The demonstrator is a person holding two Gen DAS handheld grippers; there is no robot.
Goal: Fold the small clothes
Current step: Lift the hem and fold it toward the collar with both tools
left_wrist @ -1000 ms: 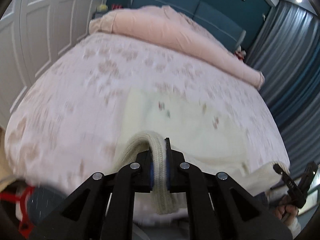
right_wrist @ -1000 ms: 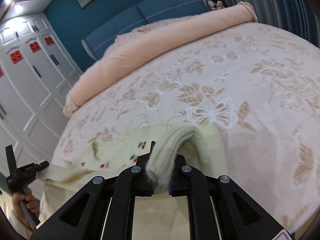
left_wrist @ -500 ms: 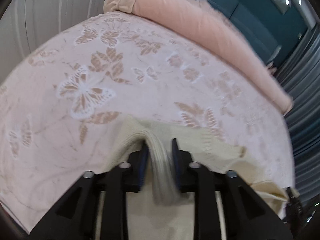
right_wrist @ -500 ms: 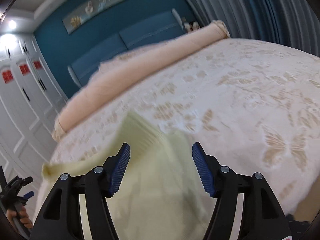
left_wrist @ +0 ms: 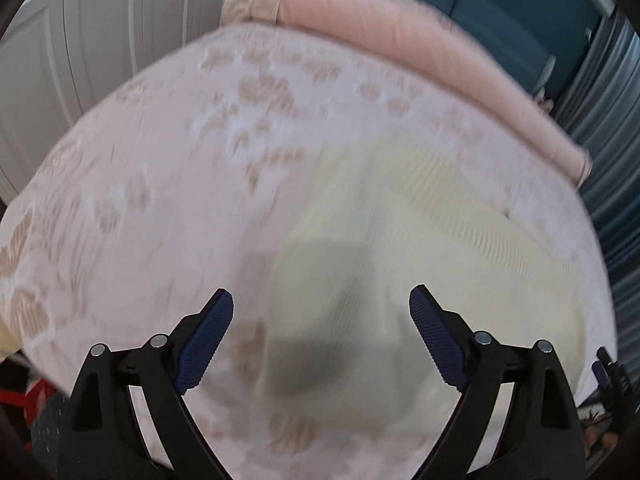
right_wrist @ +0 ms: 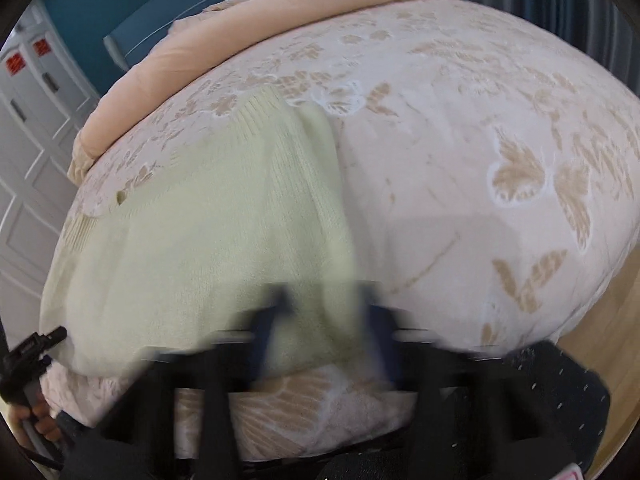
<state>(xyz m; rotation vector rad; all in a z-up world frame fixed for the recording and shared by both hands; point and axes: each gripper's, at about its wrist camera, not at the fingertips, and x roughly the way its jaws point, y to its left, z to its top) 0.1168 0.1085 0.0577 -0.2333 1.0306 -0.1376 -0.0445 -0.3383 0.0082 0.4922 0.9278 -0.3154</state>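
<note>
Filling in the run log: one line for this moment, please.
left gripper: jaws just opened, empty | right gripper: blurred, jaws just closing, sweater edge between them | sweater: lying on bed

Your left gripper [left_wrist: 321, 332]: black frame, 2 blue ribbed pads [left_wrist: 204, 344], 4 silver screws. Right gripper [right_wrist: 320, 320]: blurred.

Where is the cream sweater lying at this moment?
The sweater lies flat on the butterfly bedspread, left of centre in the right wrist view, near the bed's front edge, short of the rolled pink quilt.
</note>
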